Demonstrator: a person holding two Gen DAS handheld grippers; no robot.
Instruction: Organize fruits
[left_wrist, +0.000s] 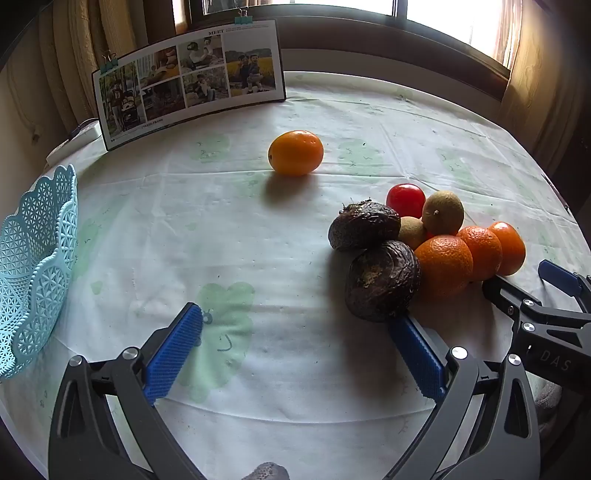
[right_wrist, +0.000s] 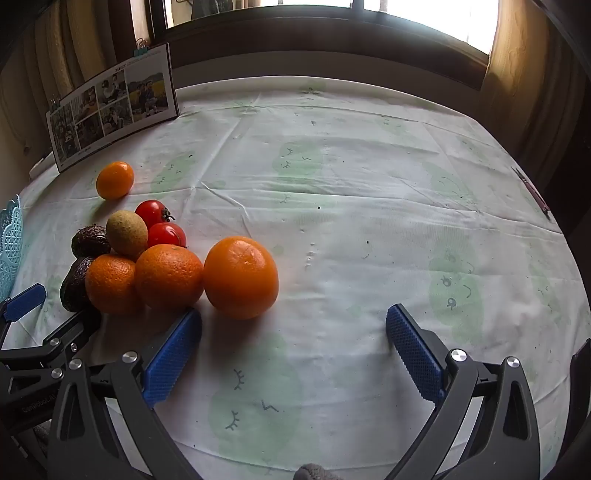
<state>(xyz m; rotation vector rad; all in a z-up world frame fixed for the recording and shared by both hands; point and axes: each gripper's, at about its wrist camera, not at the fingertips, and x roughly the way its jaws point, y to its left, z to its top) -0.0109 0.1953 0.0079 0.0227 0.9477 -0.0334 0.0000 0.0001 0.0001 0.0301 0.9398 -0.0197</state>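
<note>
A pile of fruit lies on the tablecloth: two dark avocados (left_wrist: 382, 280), kiwis (left_wrist: 442, 212), red tomatoes (right_wrist: 167, 234) and three oranges (right_wrist: 169, 275). The largest orange (right_wrist: 240, 277) sits at the pile's right end, just ahead of my right gripper (right_wrist: 293, 350), which is open and holds nothing. My left gripper (left_wrist: 295, 350) is open too, its right finger (left_wrist: 417, 354) touching the near avocado. A lone small orange fruit (left_wrist: 295, 152) rests apart, farther back. A light blue lattice basket (left_wrist: 37, 273) stands at the left edge.
A photo board (left_wrist: 188, 81) leans at the table's back left, held by clips. A window sill and curtains lie behind the table. The round table's edge (right_wrist: 546, 210) curves off at the right. The two grippers stand close side by side near the pile.
</note>
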